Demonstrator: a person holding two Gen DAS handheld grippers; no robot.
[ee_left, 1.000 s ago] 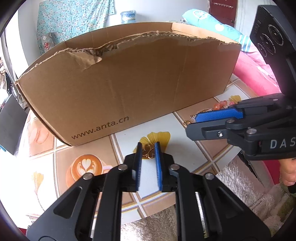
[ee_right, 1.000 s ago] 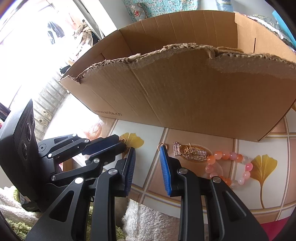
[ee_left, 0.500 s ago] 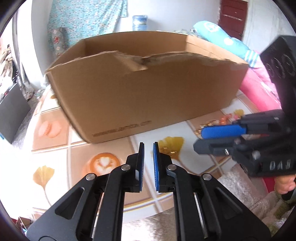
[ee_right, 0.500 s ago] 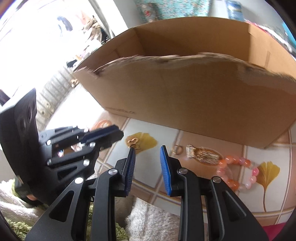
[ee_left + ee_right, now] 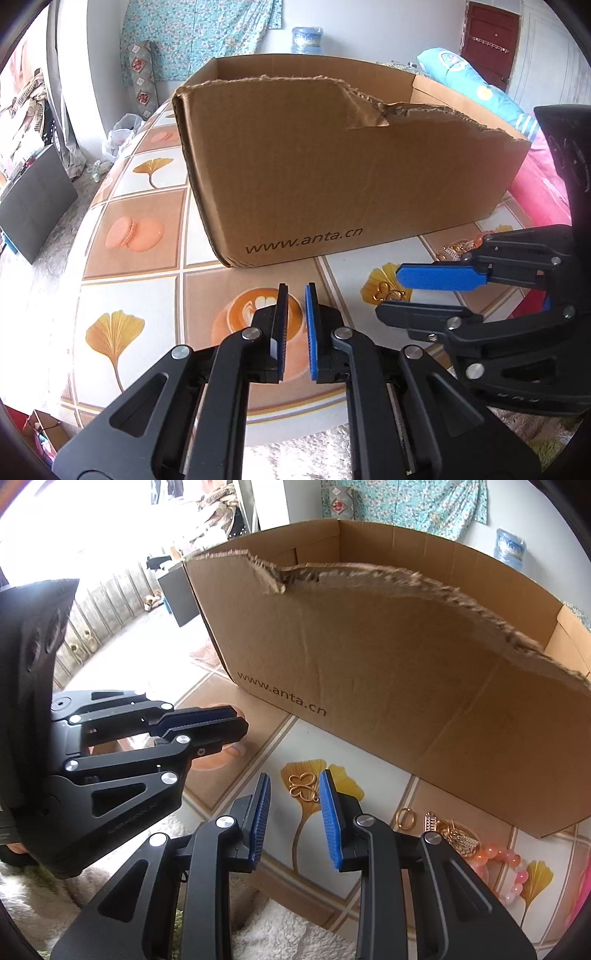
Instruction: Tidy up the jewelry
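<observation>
Evidently the gold butterfly charm now lies on the worktop just ahead of the right claw, framed between its parted fingers; a second ago that claw faced the ring and bead bracelet, now to its right. The left claw, narrowly parted and empty, has swung away left. The cardboard box stands beyond.

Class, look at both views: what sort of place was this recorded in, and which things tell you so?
Probably a lived-in home room. A floral cloth hangs on the wall, bedding lies behind the cardboard box, and a water jug stands by the wall.
</observation>
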